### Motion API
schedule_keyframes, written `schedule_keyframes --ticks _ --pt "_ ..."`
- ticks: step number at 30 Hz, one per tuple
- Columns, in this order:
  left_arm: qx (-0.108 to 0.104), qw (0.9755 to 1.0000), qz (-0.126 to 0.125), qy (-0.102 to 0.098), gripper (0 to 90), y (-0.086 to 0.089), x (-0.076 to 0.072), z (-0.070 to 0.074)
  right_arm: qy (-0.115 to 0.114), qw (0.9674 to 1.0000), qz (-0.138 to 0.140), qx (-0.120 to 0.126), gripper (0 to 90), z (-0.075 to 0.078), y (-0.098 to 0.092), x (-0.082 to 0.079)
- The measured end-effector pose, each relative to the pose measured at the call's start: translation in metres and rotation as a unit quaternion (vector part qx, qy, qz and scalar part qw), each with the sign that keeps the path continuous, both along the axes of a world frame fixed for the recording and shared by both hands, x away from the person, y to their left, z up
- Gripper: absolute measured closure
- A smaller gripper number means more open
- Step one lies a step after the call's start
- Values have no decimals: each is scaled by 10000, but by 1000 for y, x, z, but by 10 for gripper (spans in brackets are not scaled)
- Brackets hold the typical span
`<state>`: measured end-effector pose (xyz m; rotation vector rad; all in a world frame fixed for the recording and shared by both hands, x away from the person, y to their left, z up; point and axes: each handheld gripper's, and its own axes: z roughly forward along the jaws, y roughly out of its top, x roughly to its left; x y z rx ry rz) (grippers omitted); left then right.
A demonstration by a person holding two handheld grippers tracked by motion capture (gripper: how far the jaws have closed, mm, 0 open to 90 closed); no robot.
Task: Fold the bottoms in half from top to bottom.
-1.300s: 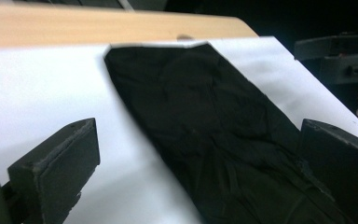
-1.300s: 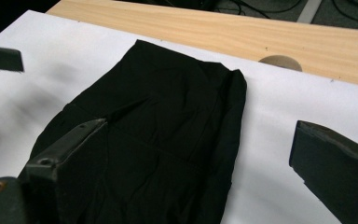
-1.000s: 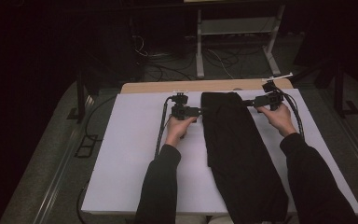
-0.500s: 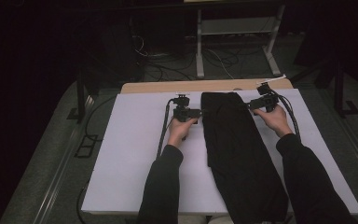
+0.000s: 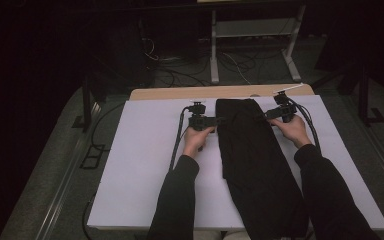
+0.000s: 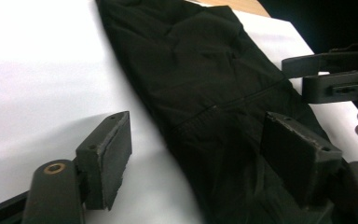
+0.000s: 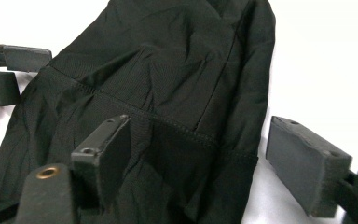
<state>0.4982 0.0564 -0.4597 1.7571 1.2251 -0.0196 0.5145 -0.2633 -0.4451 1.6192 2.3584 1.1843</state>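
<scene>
A long black garment [image 5: 252, 160], folded lengthwise into a narrow strip, lies down the middle of a white sheet [image 5: 140, 170] covering the table, its near end hanging off the front edge. Its fabric is matte and creased, with a stitched seam running across near the far end. The left gripper [image 5: 218, 120] and right gripper [image 5: 264, 116] flank that far end; each one's jaws have just been closing, one pad over cloth, one over the sheet, neither yet pressing the garment.
</scene>
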Motion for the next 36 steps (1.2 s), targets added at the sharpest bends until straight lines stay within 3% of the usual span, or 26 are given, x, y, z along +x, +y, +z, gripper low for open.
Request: schedule_keyframes --ticks 7,10,12,17,24,31,36 --pt "-49 10000 -41 51 379 -4 0 -1 58 9999 19 -104 261 -6 0 2" --pt "120 9999 35 88 463 -7 0 -1 44 10000 33 -64 277 -6 1 1" --pt "207 9996 -3 190 523 -9 1 0 1 10000 15 -90 311 -6 4 1" --pt "363 9991 -49 205 625 -17 1 4 -87 9996 -66 -266 461 -6 9 1" --pt "455 9989 -48 121 741 -25 1 7 -70 9996 -114 -237 674 -8 8 -1" --pt "441 9989 23 157 835 -27 1 4 23 9998 -78 -203 782 -8 9 -1" --pt "489 9988 58 19 856 -27 0 7 -16 9998 -69 -210 798 -6 10 -3"
